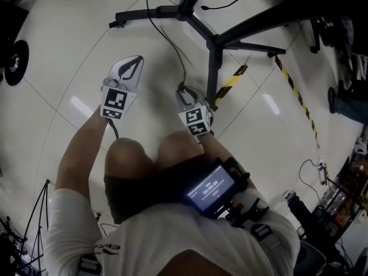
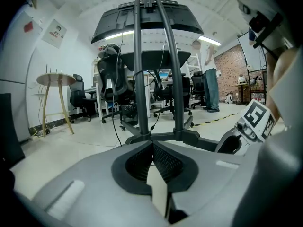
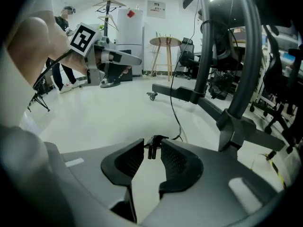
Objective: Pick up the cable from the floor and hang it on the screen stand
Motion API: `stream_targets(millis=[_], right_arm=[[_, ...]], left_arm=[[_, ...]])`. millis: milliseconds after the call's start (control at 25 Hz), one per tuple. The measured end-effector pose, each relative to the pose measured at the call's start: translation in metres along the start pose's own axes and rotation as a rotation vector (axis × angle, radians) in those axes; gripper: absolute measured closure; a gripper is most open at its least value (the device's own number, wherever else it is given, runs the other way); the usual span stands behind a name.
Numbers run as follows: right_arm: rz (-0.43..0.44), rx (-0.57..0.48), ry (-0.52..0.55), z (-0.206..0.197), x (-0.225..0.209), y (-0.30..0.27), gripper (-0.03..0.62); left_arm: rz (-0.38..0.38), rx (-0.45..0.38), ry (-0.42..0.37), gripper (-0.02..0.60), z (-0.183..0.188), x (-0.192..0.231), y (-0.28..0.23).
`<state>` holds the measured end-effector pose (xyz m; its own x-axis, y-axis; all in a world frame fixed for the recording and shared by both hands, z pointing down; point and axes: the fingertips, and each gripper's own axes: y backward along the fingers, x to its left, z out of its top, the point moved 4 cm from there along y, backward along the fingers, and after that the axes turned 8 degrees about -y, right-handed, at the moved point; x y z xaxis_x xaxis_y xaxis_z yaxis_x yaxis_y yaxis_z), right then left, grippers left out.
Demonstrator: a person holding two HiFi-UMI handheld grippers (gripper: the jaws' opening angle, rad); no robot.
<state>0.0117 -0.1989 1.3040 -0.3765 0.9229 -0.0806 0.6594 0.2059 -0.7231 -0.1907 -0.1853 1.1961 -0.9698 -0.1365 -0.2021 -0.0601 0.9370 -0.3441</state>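
Cable (image 3: 178,122): plug end pinched between tips of right tool (image 3: 152,143), rest trails ahead toward screen stand (image 3: 233,122). Left tool (image 2: 152,143) fully closed, empty. Cable probably light, limp, swings; grip by plug seems safest.

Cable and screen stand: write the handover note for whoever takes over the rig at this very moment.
Left gripper: shut, empty, held beside the right one.
Right gripper: shut on the plug end of the cable.
Cable: the rest trails across the floor past the foot of the screen stand, just ahead of the grippers.
Done: cable end picked up.
Left: gather the slack, lift it and hang it on the stand.
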Motion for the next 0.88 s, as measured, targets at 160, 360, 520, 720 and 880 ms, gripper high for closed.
stream_targets(millis=[160, 360, 520, 720, 880], right_arm=[[0.0, -0.018, -0.01, 0.036, 0.003, 0.037, 0.47], [0.008, -0.031, 0.011, 0.084, 0.011, 0.094, 0.47], [-0.003, -0.034, 0.026, 0.132, 0.016, 0.148, 0.47], [-0.017, -0.069, 0.047, 0.2, 0.023, 0.221, 0.47], [-0.024, -0.108, 0.077, 0.264, 0.035, 0.286, 0.47]], left_arm=[[0.002, 0.01, 0.018, 0.578, 0.033, 0.006, 0.012], [-0.006, 0.021, 0.034, 0.578, 0.09, 0.009, 0.035], [-0.005, 0.011, 0.042, 0.578, 0.149, 0.011, 0.058], [0.002, -0.009, 0.044, 0.578, 0.238, 0.015, 0.092], [0.006, -0.027, 0.037, 0.578, 0.317, 0.022, 0.129]])
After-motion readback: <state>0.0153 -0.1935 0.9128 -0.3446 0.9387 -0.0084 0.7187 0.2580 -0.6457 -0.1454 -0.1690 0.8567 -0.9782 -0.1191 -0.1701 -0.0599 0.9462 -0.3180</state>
